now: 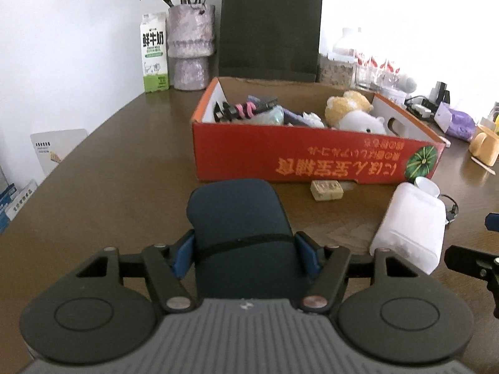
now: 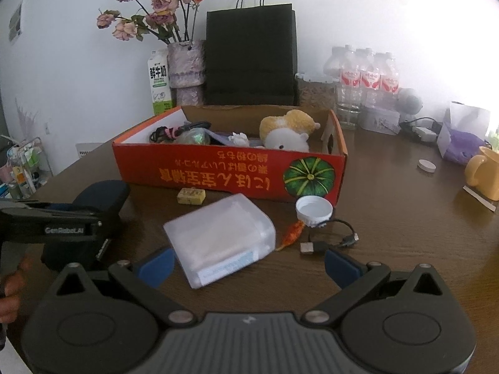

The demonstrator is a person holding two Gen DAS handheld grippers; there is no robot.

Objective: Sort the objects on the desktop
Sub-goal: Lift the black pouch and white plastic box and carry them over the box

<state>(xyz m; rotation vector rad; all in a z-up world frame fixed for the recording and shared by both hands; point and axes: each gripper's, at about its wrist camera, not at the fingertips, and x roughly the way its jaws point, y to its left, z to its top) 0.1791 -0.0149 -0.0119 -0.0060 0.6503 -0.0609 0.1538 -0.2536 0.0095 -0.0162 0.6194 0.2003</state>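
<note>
the left gripper has its blue pads pressed against both sides of a dark blue case ringed by a thin black band, holding it near the front edge of the brown desk. the right gripper has its fingers spread wide with nothing gripped; a translucent white plastic box lies on the desk just ahead of them, reaching partly into the gap but closer to the left pad. just right of that box are a white cap, a small orange fish-like thing and a short black cable. a small yellowish block lies just in front of the red cardboard box, which sits in the middle of the desk and holds a yellow and white plush toy, a tangle of black and pink cables and other small things. along the back edge stand a milk carton, a vase of dried roses, a black paper bag and water bottles. a yellow mug sits at the right edge.
</note>
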